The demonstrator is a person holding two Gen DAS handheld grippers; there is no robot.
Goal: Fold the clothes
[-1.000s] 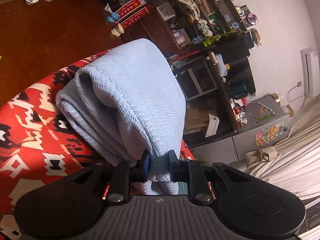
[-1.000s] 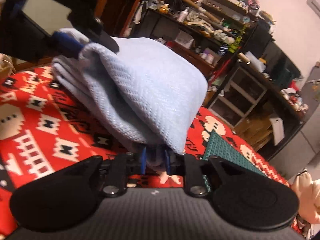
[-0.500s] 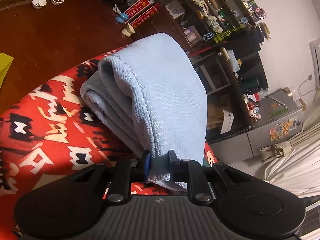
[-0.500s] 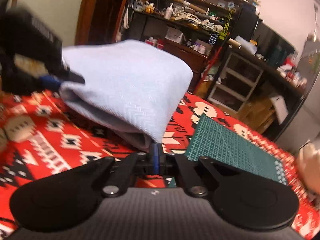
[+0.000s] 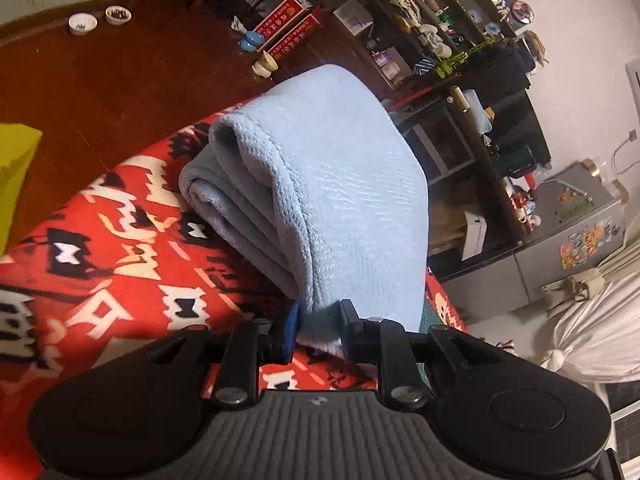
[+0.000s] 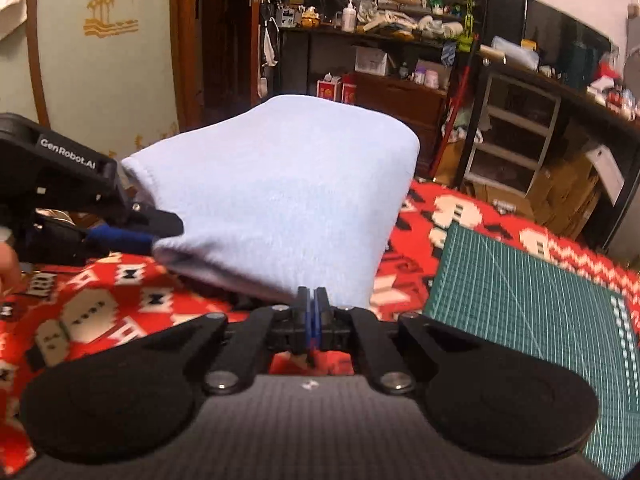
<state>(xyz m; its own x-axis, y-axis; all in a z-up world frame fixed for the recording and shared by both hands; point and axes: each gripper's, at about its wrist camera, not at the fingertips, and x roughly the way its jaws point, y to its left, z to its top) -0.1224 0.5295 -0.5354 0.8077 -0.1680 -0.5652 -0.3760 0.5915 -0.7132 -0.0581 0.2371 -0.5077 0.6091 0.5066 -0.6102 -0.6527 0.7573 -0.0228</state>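
Observation:
A light blue knitted cloth (image 5: 352,200), folded into a thick bundle, rests on the red patterned table cover (image 5: 120,248). My left gripper (image 5: 320,322) has the cloth's near corner between its pads, and its jaws are opening slightly. In the right wrist view the same left gripper (image 6: 156,236) clamps the left edge of the cloth (image 6: 280,200). My right gripper (image 6: 312,300) is shut, pads together, with its tips against the cloth's lower front edge. No cloth shows between its pads.
A green cutting mat (image 6: 520,300) lies on the table cover to the right of the cloth. Beyond the table stand dark cluttered shelves (image 6: 400,40) and a wooden floor (image 5: 100,80) with two small bowls (image 5: 100,18). A yellow object (image 5: 12,168) is at far left.
The right gripper closed from a grip around the cloth's folded edge to pads fully together, rose and rolled level. The left gripper kept its hold and turned a little.

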